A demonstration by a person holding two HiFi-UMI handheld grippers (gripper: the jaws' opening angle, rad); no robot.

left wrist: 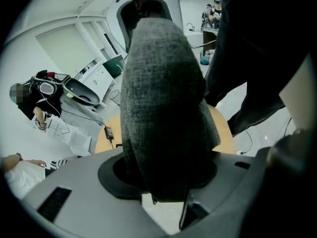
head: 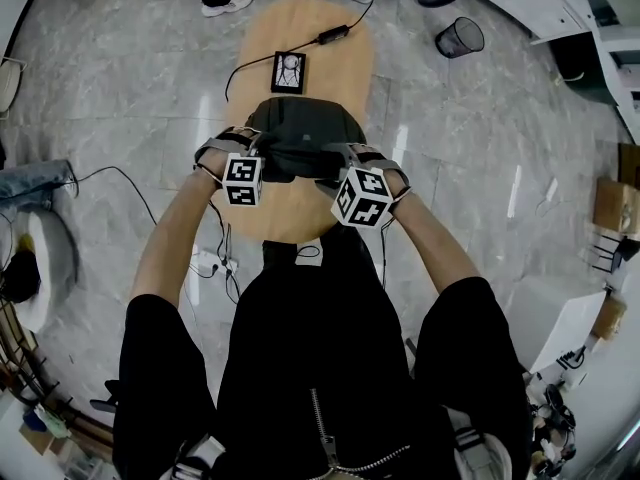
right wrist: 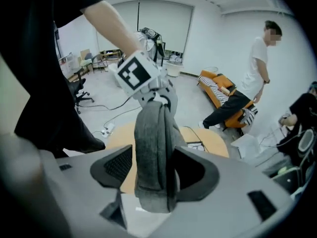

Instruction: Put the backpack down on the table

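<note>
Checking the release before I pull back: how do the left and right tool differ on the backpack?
On the left tool, a thick bulge of the backpack fills the gap; on the right tool, a narrower fold leaves room beside it. The left tool sits slightly farther from the person than the right tool. Both flank the backpack over the table.

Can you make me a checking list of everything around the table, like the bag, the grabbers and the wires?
Surface: oval wooden table, bare wood around the bag.
Job's things: grey backpack, apparently resting on the table.
Clutter: black flat device beyond the backpack.
Grippers: left gripper closed on the backpack; right gripper open, strap between its jaws.
Cables: adapter cable at the table's far end; power strip on the floor.
Surroundings: grey tiled floor, mesh bin, standing person.
</note>
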